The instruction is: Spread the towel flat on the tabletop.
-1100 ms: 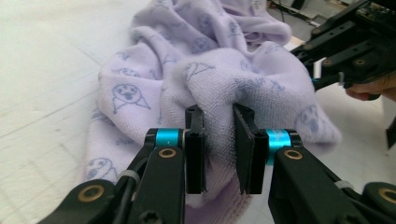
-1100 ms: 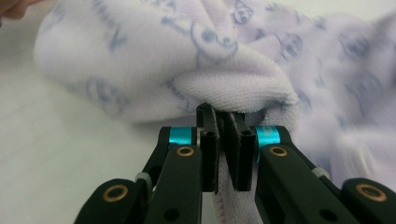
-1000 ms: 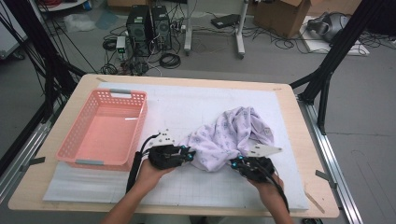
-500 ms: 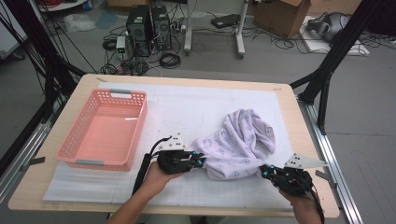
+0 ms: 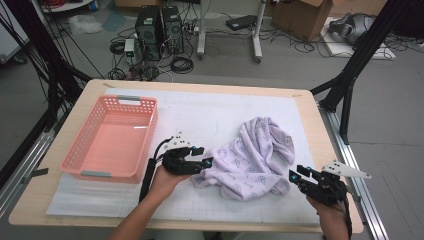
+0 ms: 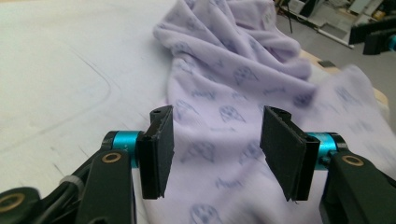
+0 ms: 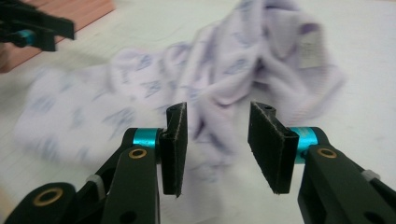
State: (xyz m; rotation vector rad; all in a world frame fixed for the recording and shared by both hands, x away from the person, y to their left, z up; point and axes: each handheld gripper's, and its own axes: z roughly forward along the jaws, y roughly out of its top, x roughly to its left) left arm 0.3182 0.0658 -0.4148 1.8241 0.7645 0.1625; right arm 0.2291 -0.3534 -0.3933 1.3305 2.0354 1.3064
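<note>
towel (image 5: 252,160) lies crumpled on the mat right of the basket (image 5: 111,137), soft, light and floppy; best pinched at a corner or hem. left gripper (image 5: 204,162) and right gripper (image 5: 296,174) have just been opening, both released, nothing pinched.

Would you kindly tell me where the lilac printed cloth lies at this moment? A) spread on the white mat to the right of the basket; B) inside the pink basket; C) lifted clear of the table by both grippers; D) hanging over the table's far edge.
A: the lilac cloth lies crumpled on the white mat, right of the pink basket, with nothing in the basket.
</note>
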